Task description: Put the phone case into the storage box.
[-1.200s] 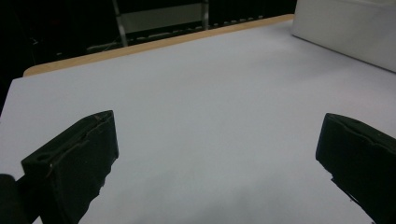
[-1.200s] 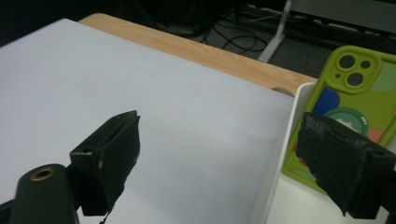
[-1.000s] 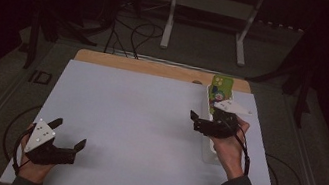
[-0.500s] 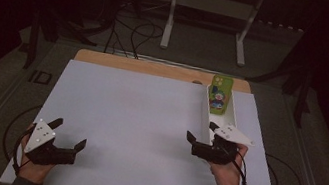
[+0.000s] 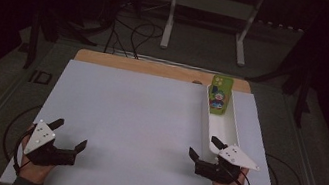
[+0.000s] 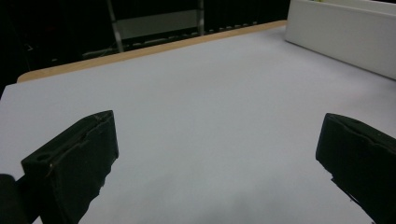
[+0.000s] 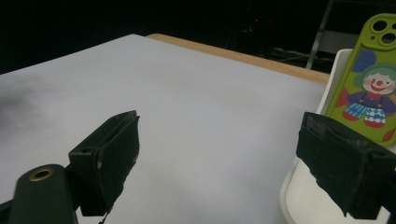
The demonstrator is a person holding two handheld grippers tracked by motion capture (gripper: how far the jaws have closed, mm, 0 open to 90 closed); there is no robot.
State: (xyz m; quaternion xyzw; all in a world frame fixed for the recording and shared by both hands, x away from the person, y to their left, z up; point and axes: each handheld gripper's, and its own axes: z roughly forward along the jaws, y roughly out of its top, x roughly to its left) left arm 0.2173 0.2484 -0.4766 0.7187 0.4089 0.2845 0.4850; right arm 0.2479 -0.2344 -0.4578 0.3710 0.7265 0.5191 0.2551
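One phone case (image 5: 218, 98) is the thing nearest the work: bright green, printed with a clown in a blue and red outfit, with camera cut-outs at its top corner. In the high view it sits right of centre in the upper half of the frame, leaning against the far end of a long white tray (image 5: 230, 129); in the right gripper view it stands tilted at the upper right (image 7: 370, 84). That tray is narrow, runs from the wooden far edge of the table down toward the right gripper (image 5: 208, 150), and its near part is bare. The right gripper has its jaws spread wide, one over the white table sheet (image 5: 138, 118) and one at the tray's near end, gripping nothing. At the lower left of the high view the left gripper (image 5: 69, 133) rests low over the sheet, jaws equally wide apart and empty; the tray's white wall (image 6: 341, 35) shows at the upper right of its own view.
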